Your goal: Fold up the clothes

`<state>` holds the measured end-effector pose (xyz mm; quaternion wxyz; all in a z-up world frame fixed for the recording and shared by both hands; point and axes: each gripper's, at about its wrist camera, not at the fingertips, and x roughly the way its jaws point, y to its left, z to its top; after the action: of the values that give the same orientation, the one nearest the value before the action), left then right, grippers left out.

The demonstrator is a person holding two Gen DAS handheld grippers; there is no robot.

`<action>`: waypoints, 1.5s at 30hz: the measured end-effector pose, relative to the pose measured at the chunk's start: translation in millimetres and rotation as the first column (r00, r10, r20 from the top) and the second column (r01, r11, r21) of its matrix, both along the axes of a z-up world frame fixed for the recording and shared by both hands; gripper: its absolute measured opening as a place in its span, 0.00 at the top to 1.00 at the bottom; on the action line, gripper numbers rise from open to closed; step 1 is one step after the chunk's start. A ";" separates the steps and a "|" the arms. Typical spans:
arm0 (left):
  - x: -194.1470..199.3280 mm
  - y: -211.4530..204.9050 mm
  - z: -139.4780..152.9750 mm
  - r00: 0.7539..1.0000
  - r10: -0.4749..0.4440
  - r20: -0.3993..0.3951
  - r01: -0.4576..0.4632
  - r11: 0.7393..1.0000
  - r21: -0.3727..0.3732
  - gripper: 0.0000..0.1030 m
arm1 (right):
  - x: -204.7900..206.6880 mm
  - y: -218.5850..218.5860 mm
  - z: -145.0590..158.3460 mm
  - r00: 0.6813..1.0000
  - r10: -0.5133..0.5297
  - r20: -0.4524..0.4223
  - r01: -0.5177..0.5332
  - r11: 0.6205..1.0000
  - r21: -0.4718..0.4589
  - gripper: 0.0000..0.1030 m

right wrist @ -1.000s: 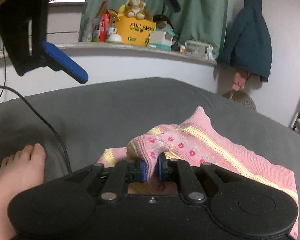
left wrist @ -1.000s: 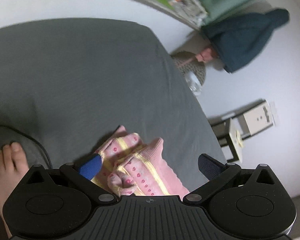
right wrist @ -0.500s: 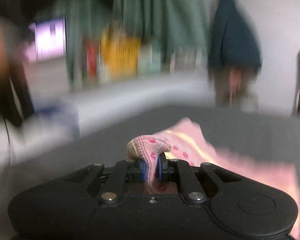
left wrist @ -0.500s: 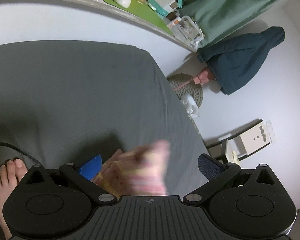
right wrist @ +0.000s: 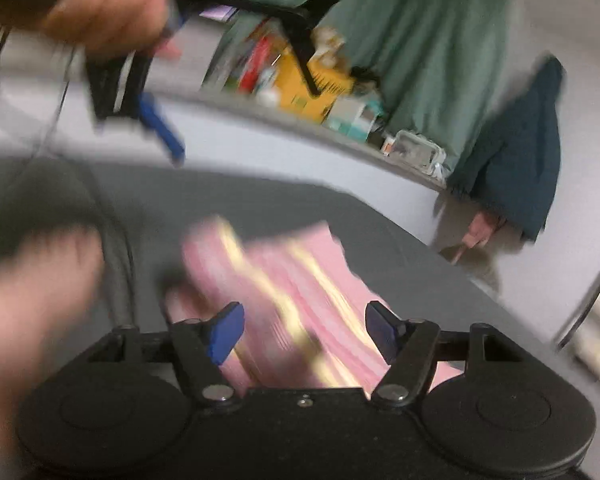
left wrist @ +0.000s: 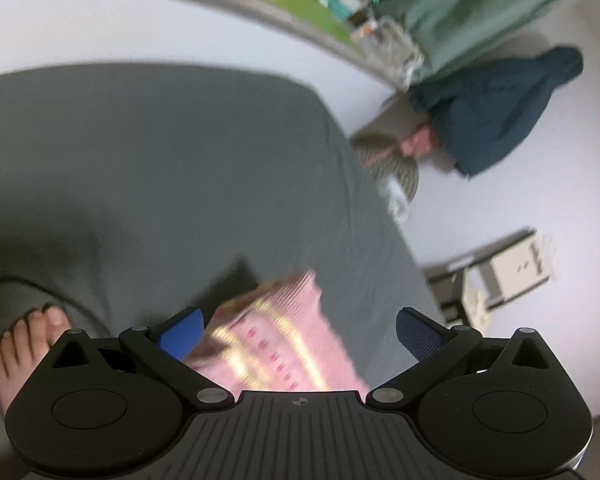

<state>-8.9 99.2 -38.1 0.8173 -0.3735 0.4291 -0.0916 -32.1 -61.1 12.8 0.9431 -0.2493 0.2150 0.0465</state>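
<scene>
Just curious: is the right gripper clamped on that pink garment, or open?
Open. The right gripper has its blue fingers spread wide, and the pink garment lies loose on the grey bed between them.

A dark blue jacket (left wrist: 496, 112) hangs beside a green curtain (right wrist: 412, 44).

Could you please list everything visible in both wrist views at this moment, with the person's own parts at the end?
Pink knitted garment with yellow stripes: one, pink and yellow, lying on the bed ahead of both grippers; blurred.
Grey bed sheet: one, dark grey, under the garment.
Black cable: one, black, across the sheet by the foot.
Dark blue jacket: one, hanging on the white wall.
Green curtain: one, behind the ledge.
Yellow box: one, on the ledge among blurred clutter.
Bare foot: one, on the sheet, left.
Hand: one, holding the left gripper.
Left gripper: black with blue pads, open, empty.
Right gripper: black with blue pads, open, empty.
</scene>
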 end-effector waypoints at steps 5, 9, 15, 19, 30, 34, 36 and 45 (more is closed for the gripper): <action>6.3 -14.2 -24.6 0.992 -0.089 -0.084 0.092 0.995 0.034 0.00 | -2.0 -20.9 -12.6 0.995 -0.034 -0.091 0.027 0.997 -0.074 0.38; 10.4 -15.2 -45.5 0.987 -0.108 -0.121 0.113 0.993 0.036 0.00 | 1.2 -31.1 -19.1 0.991 -0.085 -0.104 0.079 0.995 -0.065 0.39; 15.3 -11.4 -72.2 0.986 -0.068 -0.149 0.069 0.998 -0.001 0.25 | -7.9 -34.1 -23.4 0.987 -0.122 -0.102 0.117 0.991 -0.060 0.41; 17.6 -17.0 -82.1 0.983 -0.078 -0.165 0.075 0.997 -0.028 0.48 | -15.7 -38.5 -24.6 0.983 -0.148 -0.106 0.140 0.987 -0.073 0.41; 18.2 -25.1 -81.3 0.996 -0.035 -0.079 0.037 0.999 0.029 0.81 | -17.3 -36.1 -31.4 0.991 -0.090 -0.095 0.076 0.986 -0.147 0.53; 17.3 -24.4 -81.0 0.997 -0.033 -0.067 0.035 0.999 0.022 0.81 | -12.3 -20.4 -39.8 0.996 -0.014 -0.088 -0.010 0.964 -0.267 0.55; 17.5 -24.3 -80.4 0.998 -0.032 -0.060 0.033 0.999 0.014 0.81 | -9.2 -12.2 -47.7 0.995 0.022 -0.098 -0.054 0.939 -0.340 0.57; 14.4 -28.9 -76.5 0.994 -0.098 -0.039 0.098 0.995 0.005 0.81 | -16.8 -30.6 -30.3 0.999 -0.042 0.020 0.047 0.929 -0.367 0.92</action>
<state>5.5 70.3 -114.6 0.8047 -0.3508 0.4630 -0.1229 -48.9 -91.8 -17.5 0.8820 -0.4165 0.2199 -0.0173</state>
